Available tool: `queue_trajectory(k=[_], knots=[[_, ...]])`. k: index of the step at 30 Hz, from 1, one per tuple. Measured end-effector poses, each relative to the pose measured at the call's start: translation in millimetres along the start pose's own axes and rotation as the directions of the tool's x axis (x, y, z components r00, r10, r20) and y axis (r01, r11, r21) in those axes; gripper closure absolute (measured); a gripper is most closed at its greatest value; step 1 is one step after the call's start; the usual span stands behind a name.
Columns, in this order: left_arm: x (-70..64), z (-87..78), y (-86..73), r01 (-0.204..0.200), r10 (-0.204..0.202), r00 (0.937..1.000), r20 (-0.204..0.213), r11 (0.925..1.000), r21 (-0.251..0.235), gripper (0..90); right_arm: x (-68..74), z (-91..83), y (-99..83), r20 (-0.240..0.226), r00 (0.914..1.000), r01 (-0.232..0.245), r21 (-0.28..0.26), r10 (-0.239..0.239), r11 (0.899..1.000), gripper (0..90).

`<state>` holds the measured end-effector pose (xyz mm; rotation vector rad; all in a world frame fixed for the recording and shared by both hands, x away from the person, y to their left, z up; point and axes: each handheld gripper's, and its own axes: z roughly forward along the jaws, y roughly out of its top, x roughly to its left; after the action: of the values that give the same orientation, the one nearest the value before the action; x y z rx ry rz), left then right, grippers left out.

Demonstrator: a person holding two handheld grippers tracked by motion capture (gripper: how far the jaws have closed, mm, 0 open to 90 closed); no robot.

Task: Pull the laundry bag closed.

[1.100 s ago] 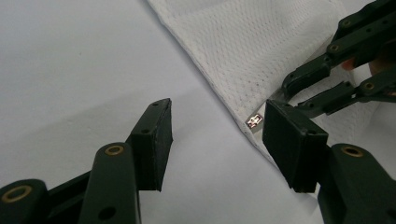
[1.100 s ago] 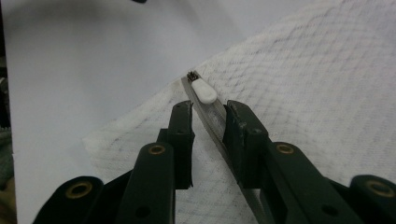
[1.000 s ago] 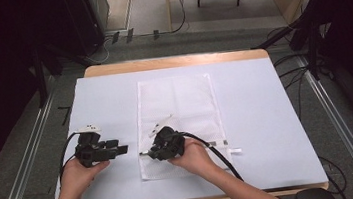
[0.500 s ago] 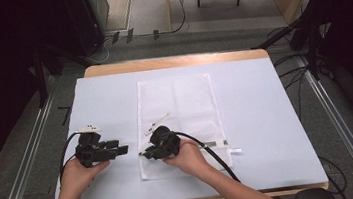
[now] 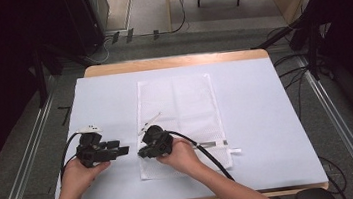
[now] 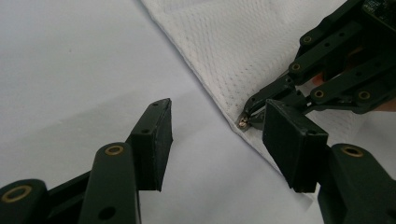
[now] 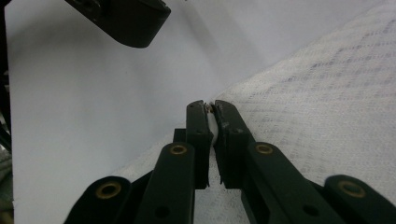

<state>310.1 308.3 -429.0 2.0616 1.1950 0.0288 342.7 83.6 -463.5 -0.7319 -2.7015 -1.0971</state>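
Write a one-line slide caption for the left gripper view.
Open left tongs face the edge of a white mesh bag on the table, where the right tongs are shut on a small metal zipper pull.

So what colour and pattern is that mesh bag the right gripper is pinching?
White, with a fine dotted mesh weave; the mesh bag shows best in the left gripper view.

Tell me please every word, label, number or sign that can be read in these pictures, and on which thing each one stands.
There is no readable text.
The white mesh bag bears no print that can be made out.
The left gripper and the right gripper show no marking on their black jaws.
The small white tab at the bag's edge is too small to read.
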Motion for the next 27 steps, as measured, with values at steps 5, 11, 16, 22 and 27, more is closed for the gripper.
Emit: queue_trajectory(k=[5, 11, 16, 22, 27], knots=[[-1.6, 1.1, 0.2, -0.001, 0.001, 1.0000, 0.008, 1.0000, 0.004, 43.8, 0.9, -5.7, 2.3, 0.016, 0.9997, 0.017, 0.005, -0.017, 1.000, 87.9], [-5.0, 5.9, 1.4, -0.017, 0.017, 0.9995, 0.028, 0.9997, 0.015, 44.8, 1.5, -16.0, 9.1, 0.026, 0.9990, 0.037, -0.030, -0.036, 0.999, 87.9], [-10.0, 10.4, 2.8, -0.038, 0.037, 0.9981, 0.050, 0.9989, 0.026, 46.3, -1.7, -22.1, 11.0, 0.019, 0.9996, 0.021, -0.047, -0.020, 0.999, 87.8], [-14.9, 19.2, 5.1, -0.048, 0.045, 0.9964, 0.072, 0.9977, 0.048, 47.7, 0.6, -31.3, 15.5, 0.023, 0.9992, 0.036, -0.066, -0.034, 0.997, 87.7], [-20.9, 29.2, 8.7, -0.069, 0.060, 0.9932, 0.099, 0.9942, 0.082, 54.3, 0.4, -35.2, 16.3, 0.013, 0.9991, 0.042, -0.088, -0.041, 0.995, 87.7]])
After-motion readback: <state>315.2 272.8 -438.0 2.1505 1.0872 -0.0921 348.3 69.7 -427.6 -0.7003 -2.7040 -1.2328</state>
